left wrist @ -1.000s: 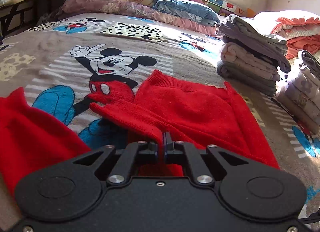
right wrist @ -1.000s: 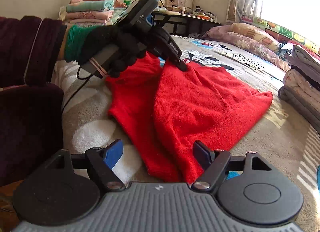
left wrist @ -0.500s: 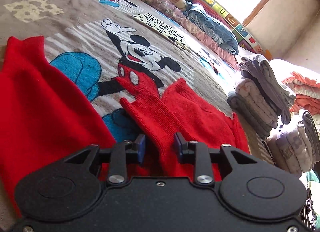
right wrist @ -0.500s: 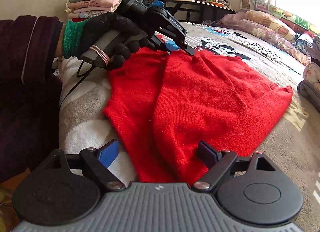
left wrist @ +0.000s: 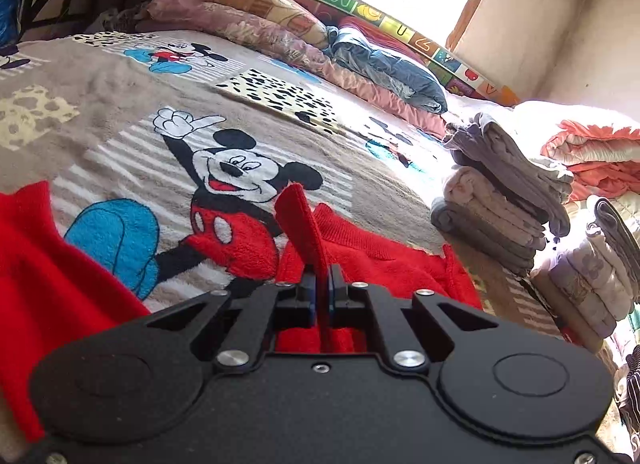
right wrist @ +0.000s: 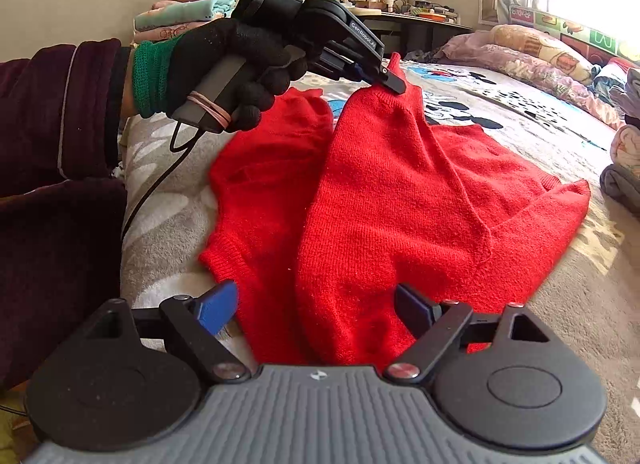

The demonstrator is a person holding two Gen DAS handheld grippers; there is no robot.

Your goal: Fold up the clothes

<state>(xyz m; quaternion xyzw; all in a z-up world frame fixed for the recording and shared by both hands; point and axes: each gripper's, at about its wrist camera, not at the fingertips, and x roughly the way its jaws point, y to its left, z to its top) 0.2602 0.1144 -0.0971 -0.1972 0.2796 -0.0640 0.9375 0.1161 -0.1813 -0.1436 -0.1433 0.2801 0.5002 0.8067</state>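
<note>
Red sweater (right wrist: 404,200) lies spread on the bed, over a grey cartoon-mouse blanket (left wrist: 120,104), with one part raised off the surface. We see our left gripper (left wrist: 320,284) with its fingers (left wrist: 307,289) pressed together on a narrow strip of the red knit, which stands up between them toward 12 o'clock. From the right wrist view, that same left gripper (right wrist: 390,80) sits at about 12 o'clock, pinching a peak of the sweater and holding it above the blanket, while a black-gloved hand (right wrist: 236,68) with a green cuff grips its handle at 10 o'clock. A dark maroon sleeve (right wrist: 60,112) fills the 9 o'clock side. Our right gripper (right wrist: 316,310) has its fingers wide apart, holding nothing, with the near hem of the sweater lying between and just beyond them. In the left wrist view another part of the red sweater shows at 8 o'clock, and stacks of folded clothes (left wrist: 504,200) sit at 3 o'clock, well apart from the sweater. Pillows (left wrist: 280,28) line the far side of the bed at 12 o'clock, under a bright window
</note>
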